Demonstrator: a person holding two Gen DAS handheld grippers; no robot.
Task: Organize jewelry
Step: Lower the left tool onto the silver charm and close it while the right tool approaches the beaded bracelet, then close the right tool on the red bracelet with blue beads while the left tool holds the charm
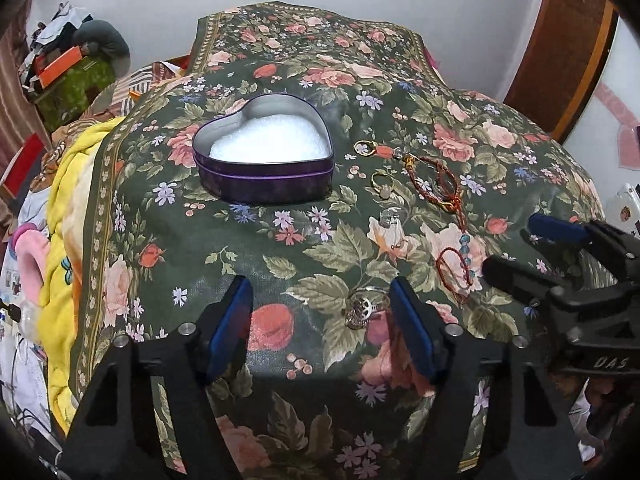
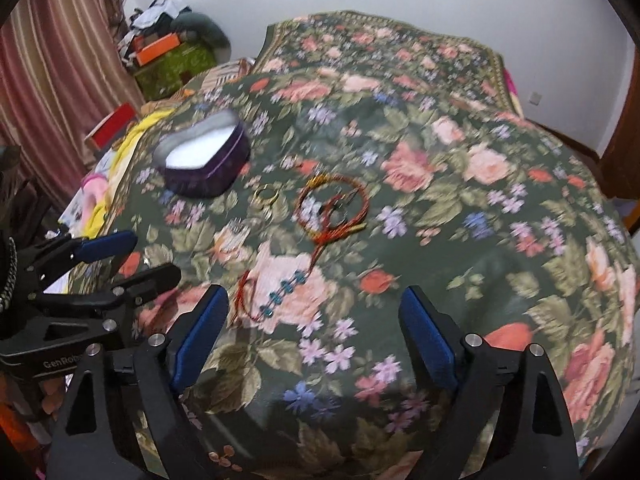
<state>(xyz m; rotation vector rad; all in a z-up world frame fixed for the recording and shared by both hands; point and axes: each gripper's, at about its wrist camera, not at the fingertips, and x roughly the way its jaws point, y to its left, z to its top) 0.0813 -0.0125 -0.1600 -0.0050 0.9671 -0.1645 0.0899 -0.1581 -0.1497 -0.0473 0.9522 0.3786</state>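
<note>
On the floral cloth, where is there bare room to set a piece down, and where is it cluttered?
Free: the cloth behind the heart tin, and the stretch between the tin and the left hand-held gripper. Crowded: right of the tin, where rings and the red cord bracelet lie close together.

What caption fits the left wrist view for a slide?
Open left gripper above a silver ring on the floral cloth; empty purple heart-shaped tin beyond.

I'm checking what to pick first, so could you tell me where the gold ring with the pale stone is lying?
In the left wrist view, the gold ring lies on the floral cloth, right of the heart-shaped tin and left of the red braided bracelet.
</note>
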